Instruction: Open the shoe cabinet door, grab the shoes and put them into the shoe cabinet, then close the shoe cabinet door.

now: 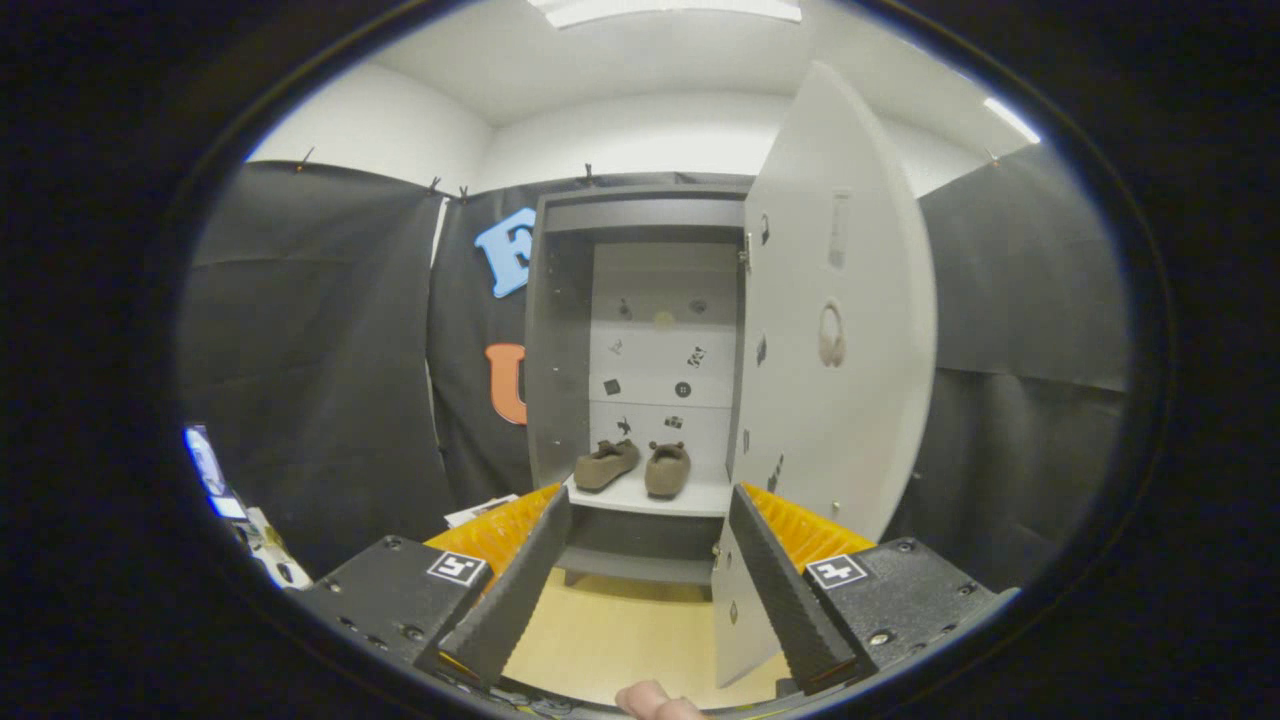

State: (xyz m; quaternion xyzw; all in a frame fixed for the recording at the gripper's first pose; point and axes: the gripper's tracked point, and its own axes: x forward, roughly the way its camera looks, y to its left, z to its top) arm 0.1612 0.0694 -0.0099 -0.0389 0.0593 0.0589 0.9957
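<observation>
The tool [650, 510] is released, its two dark ribbed fingers [515, 590] spread wide with nothing between them, and it hangs above a pale wood floor [620, 630]. A fingertip of the person's hand [655, 700] shows just behind the fingers. Beyond the fingers stands the grey cabinet [555, 350], and its door [840, 330] is swung wide open on the right, hinged at the cabinet's right side, with its lower edge running down beside the right finger. Inside, the cabinet holds two brown shoes [635, 466] set side by side on the bottom white shelf [700, 497]; the left one is angled a little, the right one sits straighter, and they are near each other but apart. The back panel [660, 350] above them is pale and carries several small dark marks. A rounded pinkish shape sits on the inner face of the door. Some papers [480, 510] lie on the floor by the cabinet's left side.
</observation>
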